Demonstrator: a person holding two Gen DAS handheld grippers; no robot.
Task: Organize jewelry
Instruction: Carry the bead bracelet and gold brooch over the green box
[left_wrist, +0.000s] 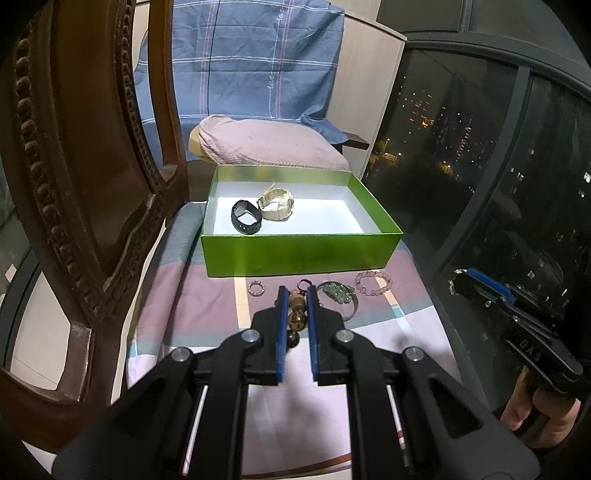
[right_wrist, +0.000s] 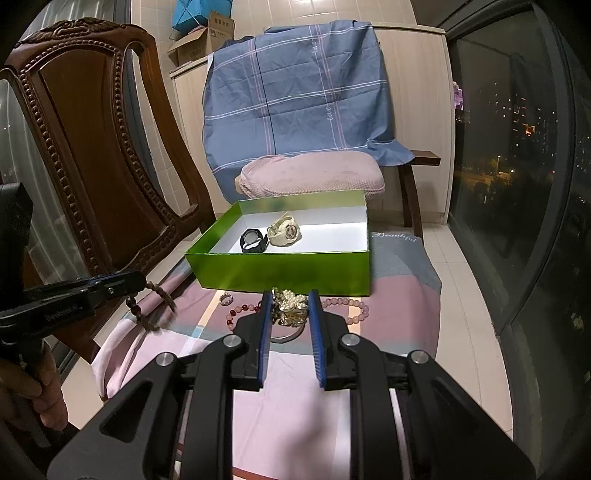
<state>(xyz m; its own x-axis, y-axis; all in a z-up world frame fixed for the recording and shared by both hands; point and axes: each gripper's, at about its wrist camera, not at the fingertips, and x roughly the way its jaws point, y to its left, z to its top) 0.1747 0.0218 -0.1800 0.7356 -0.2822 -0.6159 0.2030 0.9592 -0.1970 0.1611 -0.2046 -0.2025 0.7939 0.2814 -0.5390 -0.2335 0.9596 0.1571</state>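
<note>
Brown wooden bead bracelet (right_wrist: 147, 302) — clamped in left hand-held gripper (left_wrist: 295, 291), hanging clear above checked cloth (left_wrist: 207, 295). Carry over shallow green cardboard box (left_wrist: 295, 254), lower beside watches, then release — right hand-held gripper (right_wrist: 290, 295) spread, idle.

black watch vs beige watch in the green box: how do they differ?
The black watch is dark and looks slimmer; the beige watch is pale and bulkier. The black watch sits nearer the front wall of the green box; the beige watch lies behind it, to the right. Both are in the box, bands looped, side by side.
</note>
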